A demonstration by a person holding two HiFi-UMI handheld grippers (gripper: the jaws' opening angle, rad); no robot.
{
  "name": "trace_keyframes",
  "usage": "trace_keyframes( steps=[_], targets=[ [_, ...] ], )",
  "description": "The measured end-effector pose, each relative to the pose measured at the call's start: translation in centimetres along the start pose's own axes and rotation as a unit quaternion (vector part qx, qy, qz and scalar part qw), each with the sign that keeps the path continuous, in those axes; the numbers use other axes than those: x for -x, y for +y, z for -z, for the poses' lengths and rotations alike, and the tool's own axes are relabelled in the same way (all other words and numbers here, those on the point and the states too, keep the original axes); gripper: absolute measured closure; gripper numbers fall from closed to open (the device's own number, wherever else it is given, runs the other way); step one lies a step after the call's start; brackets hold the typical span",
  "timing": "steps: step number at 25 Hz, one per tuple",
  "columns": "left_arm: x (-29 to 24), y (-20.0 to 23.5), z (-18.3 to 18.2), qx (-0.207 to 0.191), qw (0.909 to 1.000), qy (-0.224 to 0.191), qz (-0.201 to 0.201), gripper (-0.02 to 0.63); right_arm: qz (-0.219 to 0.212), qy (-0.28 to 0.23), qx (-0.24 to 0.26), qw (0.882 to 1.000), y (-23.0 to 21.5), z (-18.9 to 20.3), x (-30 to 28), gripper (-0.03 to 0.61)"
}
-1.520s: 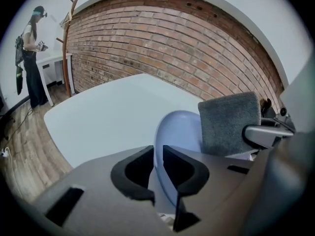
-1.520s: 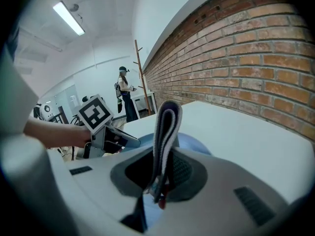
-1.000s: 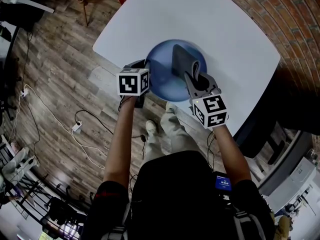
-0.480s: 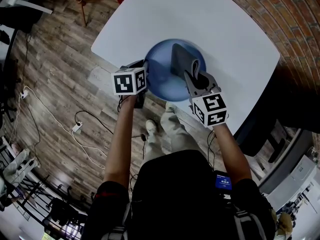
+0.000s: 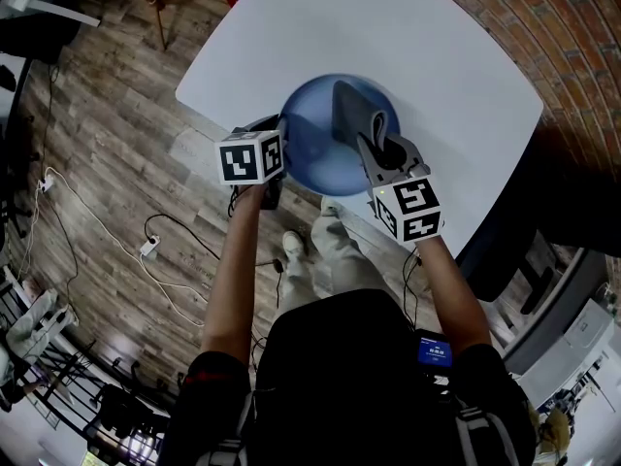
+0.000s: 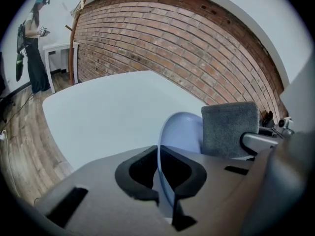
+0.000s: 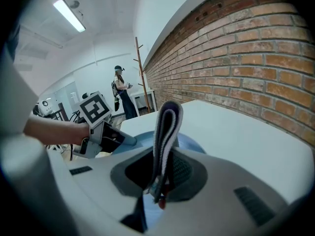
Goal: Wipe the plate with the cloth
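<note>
Noted blue plate [image 5: 320, 158] over the near edge of the white tabletop [image 5: 417, 47]; cannot tell whether resting on it or held just clear. Found left gripper [image 6: 158, 173] closed on the plate's near rim, fingers [image 6: 135, 173] narrow, with the thin rim running straight between them. Found right gripper [image 7: 160, 181] pinching a folded grey cloth [image 7: 166, 127], fingers tight on its lower end, the fold standing up past the tips.

In head view, placed cloth over the plate's far right part, on the right gripper's side. In left gripper view, saw its flat face set against the plate's inner surface. Contact likely, not confirmed.

Judged as done: plate secured, cloth gripped, cloth brought to the plate. Judged as in hand: the wiping itself. Could find no smear, wet streak or crumb on the plate in any view, so cannot score how much of the surface has been covered. Assumed centre and left part of the face yet to be passed over, since cloth sits only at the right. Left to do, by this reading: sweep cloth across the rest of the face, then set plate and cloth down.

Noted a person [image 6: 34, 43] standing far off by the brick wall [image 6: 172, 38]; no bearing on the task.
</note>
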State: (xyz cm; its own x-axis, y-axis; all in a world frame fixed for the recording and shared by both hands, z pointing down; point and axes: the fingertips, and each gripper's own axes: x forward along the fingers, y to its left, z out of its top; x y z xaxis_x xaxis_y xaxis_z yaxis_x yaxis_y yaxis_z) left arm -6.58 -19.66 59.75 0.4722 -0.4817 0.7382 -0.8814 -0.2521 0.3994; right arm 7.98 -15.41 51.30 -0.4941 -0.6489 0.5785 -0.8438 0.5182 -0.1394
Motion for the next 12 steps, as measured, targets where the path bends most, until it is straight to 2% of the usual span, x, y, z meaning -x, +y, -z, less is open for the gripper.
trace_keyframes(
  steps=[8, 12],
  targets=[
    [-0.2, 0.1, 0.1, 0.002, 1.0, 0.001, 0.001, 0.584, 0.009, -0.003, 0.059, 0.998, -0.8, -1.6, -0.1, 0.526],
    [-0.2, 0.1, 0.2, 0.004, 1.0, 0.001, 0.002, 0.584, 0.025, -0.007, 0.126, 0.992, -1.2, -3.3, 0.2, 0.526]
  ],
)
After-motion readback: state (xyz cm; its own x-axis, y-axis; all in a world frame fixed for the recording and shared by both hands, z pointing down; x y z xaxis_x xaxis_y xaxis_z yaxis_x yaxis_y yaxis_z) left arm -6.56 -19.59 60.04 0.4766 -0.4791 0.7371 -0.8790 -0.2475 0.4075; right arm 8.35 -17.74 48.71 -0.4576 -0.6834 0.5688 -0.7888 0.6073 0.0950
